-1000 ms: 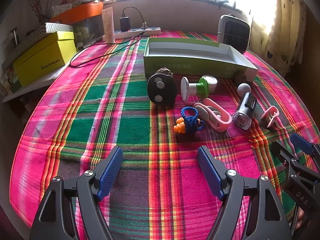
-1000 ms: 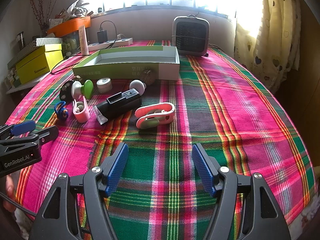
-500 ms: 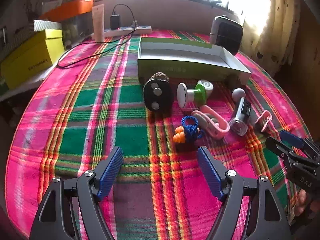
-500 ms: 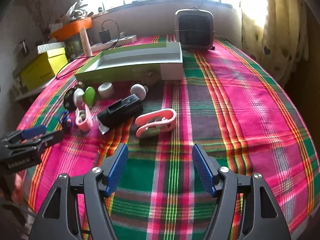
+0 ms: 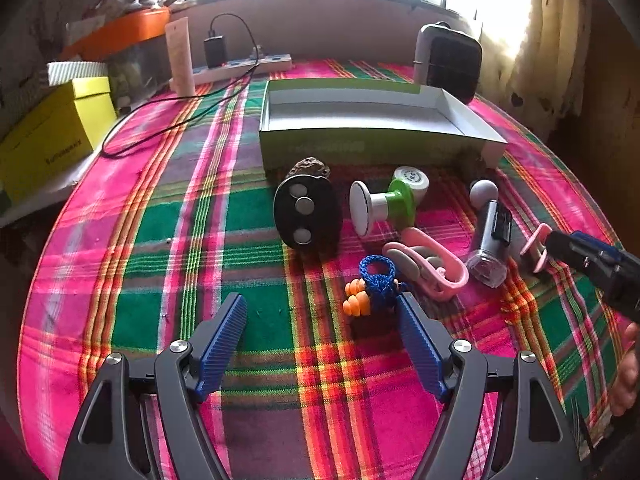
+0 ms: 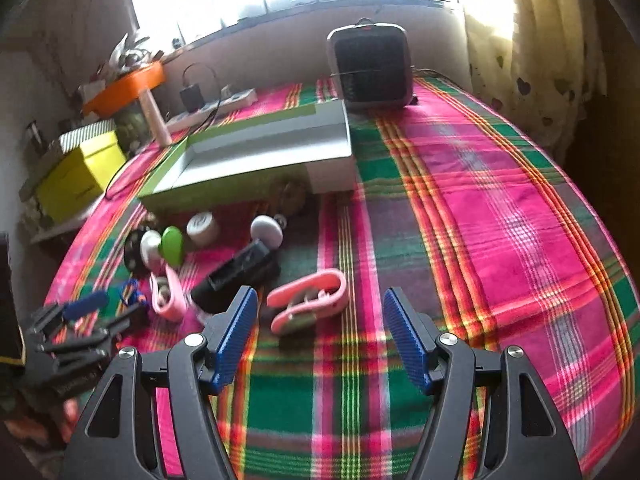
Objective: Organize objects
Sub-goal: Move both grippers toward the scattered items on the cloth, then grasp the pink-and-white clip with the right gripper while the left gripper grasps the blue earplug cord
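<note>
Small items lie on the plaid cloth in front of an open green-and-white box [image 5: 360, 148]: a black oval disc [image 5: 306, 212], a white-and-green spool [image 5: 384, 204], a pink clip [image 5: 428, 268], a black-and-clear cylinder [image 5: 490, 244] and a blue cord with orange earplugs [image 5: 376, 284]. My left gripper [image 5: 320, 300] is open, and its right fingertip is close to the cord. A second pink clip [image 6: 308, 306] lies in the gap of my right gripper [image 6: 320, 294]. Its jaws are closing, but the pads are clear of the clip.
A small grey heater [image 6: 370, 68] stands behind the box [image 6: 224, 192]. At the far left are a yellow box [image 5: 52, 140], a power strip [image 5: 240, 68] with a charger and cable, and an orange-lidded tub. A curtain hangs at the right. The cloth's right half is bare.
My right gripper has rolled and come up to the pink clip, its jaws slightly narrower. The left view has drawn nearer to the blue cord and earplugs.
</note>
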{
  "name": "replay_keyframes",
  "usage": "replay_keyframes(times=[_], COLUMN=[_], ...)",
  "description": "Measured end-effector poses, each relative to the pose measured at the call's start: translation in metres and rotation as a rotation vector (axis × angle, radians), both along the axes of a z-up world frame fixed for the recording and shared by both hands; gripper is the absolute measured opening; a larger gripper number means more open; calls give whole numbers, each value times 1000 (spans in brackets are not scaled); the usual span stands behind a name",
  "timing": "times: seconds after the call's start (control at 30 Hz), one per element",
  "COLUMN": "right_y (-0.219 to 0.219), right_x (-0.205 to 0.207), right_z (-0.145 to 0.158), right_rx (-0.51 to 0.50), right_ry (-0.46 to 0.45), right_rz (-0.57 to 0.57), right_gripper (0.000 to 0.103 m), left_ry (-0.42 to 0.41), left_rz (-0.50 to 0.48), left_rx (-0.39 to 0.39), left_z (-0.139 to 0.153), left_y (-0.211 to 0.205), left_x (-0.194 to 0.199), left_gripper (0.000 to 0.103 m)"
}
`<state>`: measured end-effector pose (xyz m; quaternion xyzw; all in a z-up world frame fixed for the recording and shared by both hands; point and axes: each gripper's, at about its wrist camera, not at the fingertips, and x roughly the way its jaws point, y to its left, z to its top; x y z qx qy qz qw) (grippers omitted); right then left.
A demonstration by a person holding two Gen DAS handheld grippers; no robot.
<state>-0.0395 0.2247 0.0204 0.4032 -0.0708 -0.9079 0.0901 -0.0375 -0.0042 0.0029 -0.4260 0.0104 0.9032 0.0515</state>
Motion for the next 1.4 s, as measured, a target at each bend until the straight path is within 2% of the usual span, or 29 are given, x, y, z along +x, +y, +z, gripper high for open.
replay_keyframes(times=[0.17, 0.43, 0.53, 0.7, 0.8, 1.07, 1.4], right_y=[-4, -6, -11, -19, -18, -17, -13], right_x=[-8, -20, -24, -27, -28, -20, -7], right_z=[-6, -8, -11, -11, -11, -12, -8], right_rx=[-32, -47, -27, 6, 53, 53, 144], right_ry=[-35, -49, -55, -29, -27, -46, -39], right_rz=[3, -5, 12, 64, 46, 40, 3], right_gripper=[53, 51, 47, 46, 46, 46, 46], left_ry=[4, 6, 6, 5, 4, 4, 3], left_rz=[-4, -2, -3, -4, -3, -2, -12], left_rx=[-17, -18, -18, -18, -19, -18, -17], left_z=[-1, -1, -1, -1, 0, 0, 0], left_y=[3, 3, 3, 3, 3, 3, 2], left_x=[-1, -2, -3, -3, -5, -4, -8], left_gripper=[76, 76, 76, 76, 76, 76, 76])
